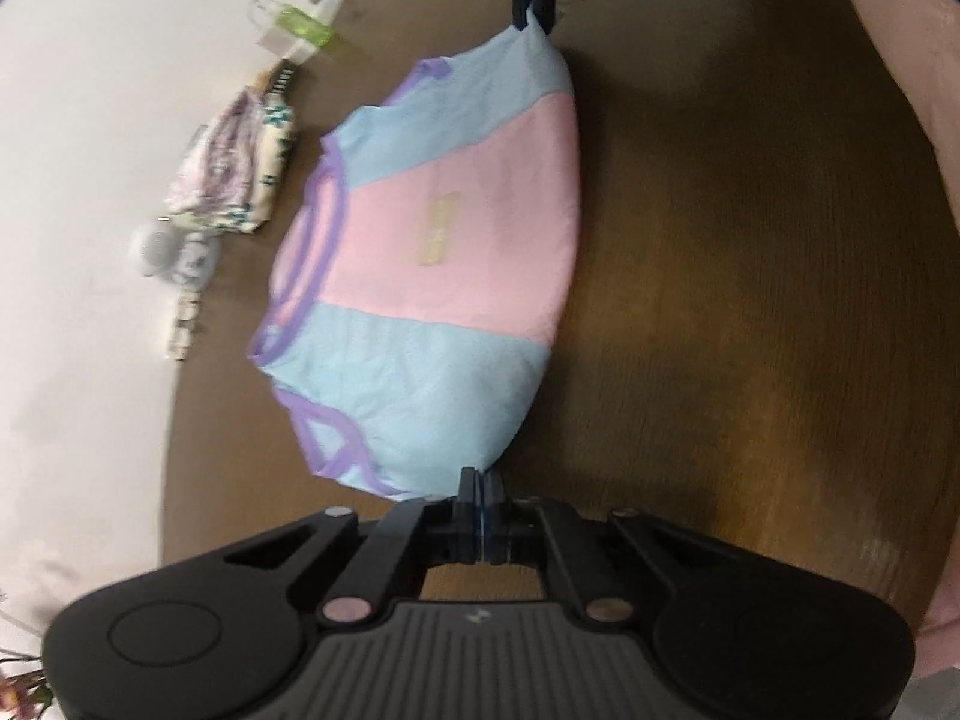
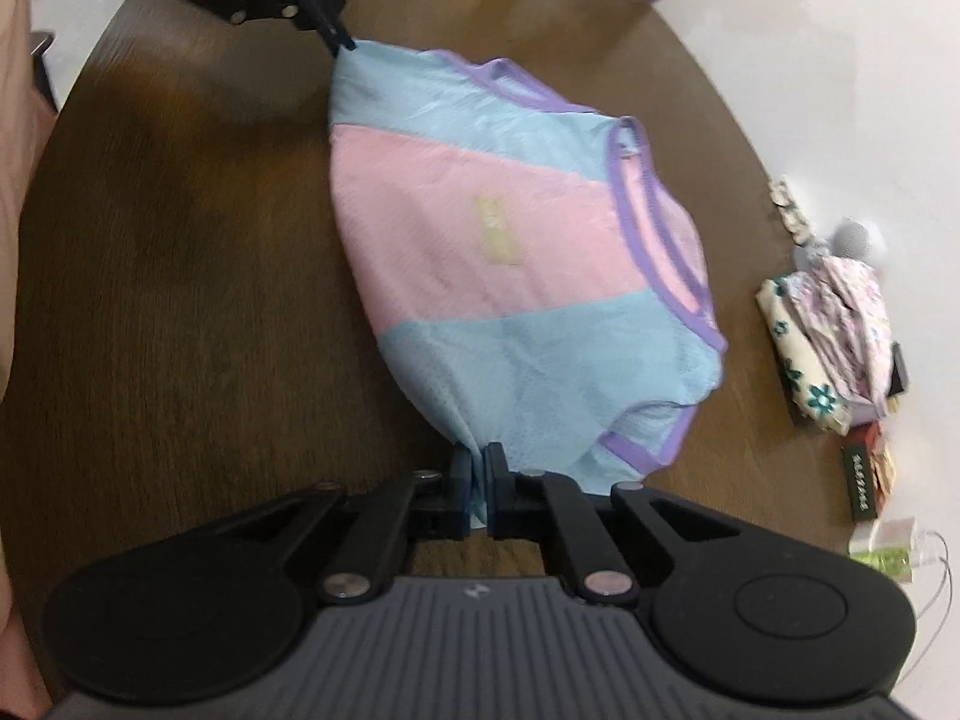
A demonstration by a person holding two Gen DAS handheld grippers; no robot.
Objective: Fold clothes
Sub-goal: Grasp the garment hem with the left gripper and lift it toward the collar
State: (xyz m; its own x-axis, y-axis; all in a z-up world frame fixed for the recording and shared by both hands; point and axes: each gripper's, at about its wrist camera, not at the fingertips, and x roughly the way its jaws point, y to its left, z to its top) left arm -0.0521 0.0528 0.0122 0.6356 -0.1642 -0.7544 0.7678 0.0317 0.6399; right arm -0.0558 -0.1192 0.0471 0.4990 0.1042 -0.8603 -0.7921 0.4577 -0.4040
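Note:
A sleeveless top (image 1: 444, 228) in light blue and pink with purple trim lies on the brown wooden table (image 1: 750, 300), stretched between both grippers. My left gripper (image 1: 482, 483) is shut on the blue hem corner nearest it. In the same view the right gripper (image 1: 531, 15) pinches the opposite hem corner at the far end. In the right wrist view the top (image 2: 510, 228) spreads ahead, my right gripper (image 2: 477, 468) is shut on a bunched blue corner, and the left gripper (image 2: 343, 39) grips the far corner.
A folded floral cloth (image 2: 834, 330) lies near the table's edge, also visible as floral cloth (image 1: 240, 174). Beside it sit a small white round object (image 2: 855, 240), small boxes (image 2: 870, 474) and a green packet with a white cable (image 1: 303, 30). Pink fabric (image 1: 912, 60) borders the table's side.

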